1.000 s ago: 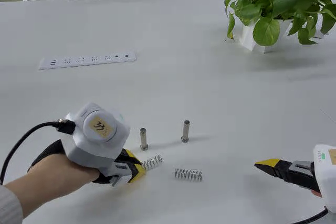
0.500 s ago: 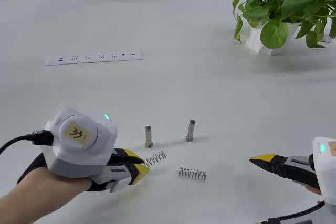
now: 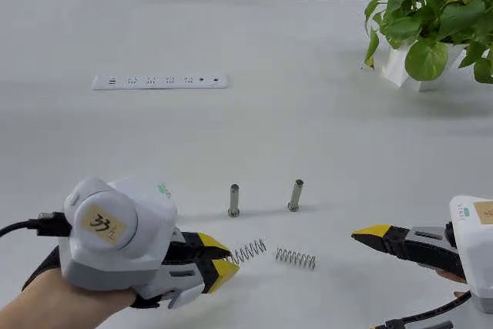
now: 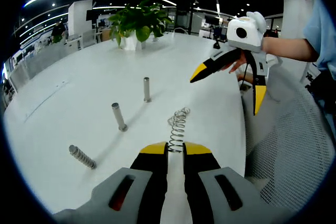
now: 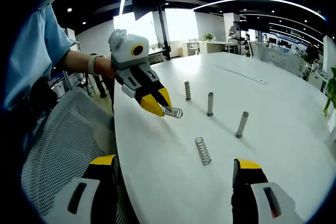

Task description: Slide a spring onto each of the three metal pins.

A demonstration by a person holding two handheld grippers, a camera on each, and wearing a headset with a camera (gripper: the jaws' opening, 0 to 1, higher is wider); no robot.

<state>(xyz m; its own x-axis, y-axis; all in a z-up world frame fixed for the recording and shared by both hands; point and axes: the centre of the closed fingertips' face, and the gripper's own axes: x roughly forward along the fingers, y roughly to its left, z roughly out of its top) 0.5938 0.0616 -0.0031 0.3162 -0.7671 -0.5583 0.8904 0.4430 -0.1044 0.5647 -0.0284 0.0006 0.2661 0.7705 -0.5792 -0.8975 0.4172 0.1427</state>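
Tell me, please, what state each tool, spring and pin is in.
Left tool: shut on held spring.
Right tool: open, empty.
Loose spring: lying flat, untouched.
First bare pin: upright, no spring.
Second bare pin: upright, no spring.
Third pin: upright, spring already on.

Two pins, left pin (image 3: 233, 199) and right pin (image 3: 295, 195), stand upright side by side on the table (image 3: 308, 129). A third pin (image 5: 187, 91) stands in line with them, beyond the left pin. A loose spring (image 3: 296, 258) lies flat before the right pin. The left gripper (image 3: 229, 261) sits front left and the right gripper (image 3: 366, 234) front right, well apart. A power strip (image 3: 160, 82) lies rear left and a potted plant (image 3: 431, 13) stands rear right.
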